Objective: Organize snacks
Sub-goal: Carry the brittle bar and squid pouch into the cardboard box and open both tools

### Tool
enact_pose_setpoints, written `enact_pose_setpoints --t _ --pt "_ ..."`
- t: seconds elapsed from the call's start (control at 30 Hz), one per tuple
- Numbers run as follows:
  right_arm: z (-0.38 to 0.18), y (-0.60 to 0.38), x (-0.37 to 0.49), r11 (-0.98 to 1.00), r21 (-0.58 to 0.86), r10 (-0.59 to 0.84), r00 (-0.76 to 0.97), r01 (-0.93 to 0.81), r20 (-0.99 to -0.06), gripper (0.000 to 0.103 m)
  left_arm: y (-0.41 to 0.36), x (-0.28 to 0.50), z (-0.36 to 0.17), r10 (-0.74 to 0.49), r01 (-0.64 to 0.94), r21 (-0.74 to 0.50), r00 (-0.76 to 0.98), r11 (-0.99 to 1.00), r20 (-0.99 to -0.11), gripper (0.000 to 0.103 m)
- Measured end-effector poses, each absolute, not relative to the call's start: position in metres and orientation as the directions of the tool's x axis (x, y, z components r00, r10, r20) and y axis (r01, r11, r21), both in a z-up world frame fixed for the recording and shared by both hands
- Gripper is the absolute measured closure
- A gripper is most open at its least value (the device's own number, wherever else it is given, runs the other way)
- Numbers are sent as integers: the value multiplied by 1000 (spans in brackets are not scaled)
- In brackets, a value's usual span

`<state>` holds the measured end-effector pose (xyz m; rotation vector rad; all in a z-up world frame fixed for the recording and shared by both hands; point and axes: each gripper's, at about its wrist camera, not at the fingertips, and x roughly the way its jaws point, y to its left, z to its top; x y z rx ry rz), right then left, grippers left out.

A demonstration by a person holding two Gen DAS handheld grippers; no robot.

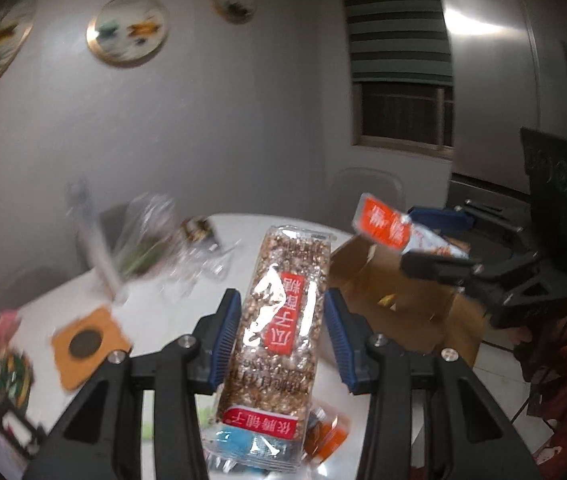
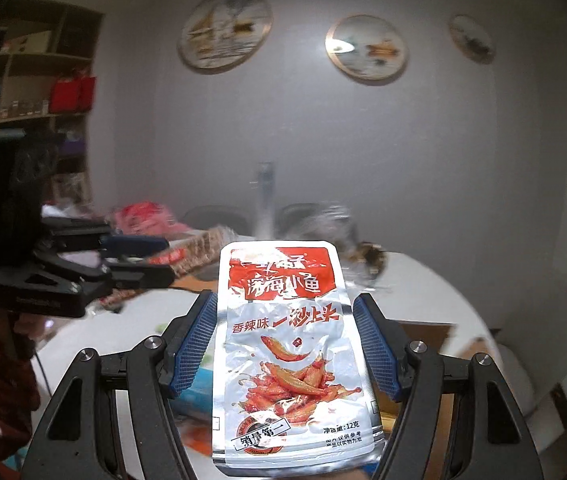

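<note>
My left gripper [image 1: 283,316] is shut on a long clear pack of seed brittle [image 1: 279,328] with a red label, held above the white table [image 1: 163,320]. My right gripper [image 2: 285,320] is shut on a silver and red spicy fish packet [image 2: 287,352]. In the left wrist view the right gripper [image 1: 439,244] holds that fish packet [image 1: 395,232] over the open cardboard box [image 1: 399,300]. In the right wrist view the left gripper [image 2: 151,256] holds the brittle [image 2: 203,252] at the left.
An orange coaster [image 1: 87,344], clear wrappers and a vase [image 1: 151,236] lie on the table. Small snack packs [image 1: 323,436] lie under my left gripper. A red bag [image 2: 143,220] sits at the table's far side. A chair [image 1: 367,192] stands behind the box.
</note>
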<state>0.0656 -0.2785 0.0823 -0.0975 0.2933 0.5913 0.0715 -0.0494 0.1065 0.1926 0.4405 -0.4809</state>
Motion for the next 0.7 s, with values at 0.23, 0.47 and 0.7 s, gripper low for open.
enact_pose_setpoints --t 0.23,0.47,0.7 --pt "64 -329 88 884 19 439 815 -468 -379 36 -133 105 129 -518 626 85 707 775 -481 63" --pt "35 -355 111 877 73 450 757 -476 -475 36 -194 134 105 -530 701 79 602 708 -597 63" --pt "17 -355 133 857 62 461 708 -511 -536 36 -223 158 80 -486 719 74 537 691 -689 63"
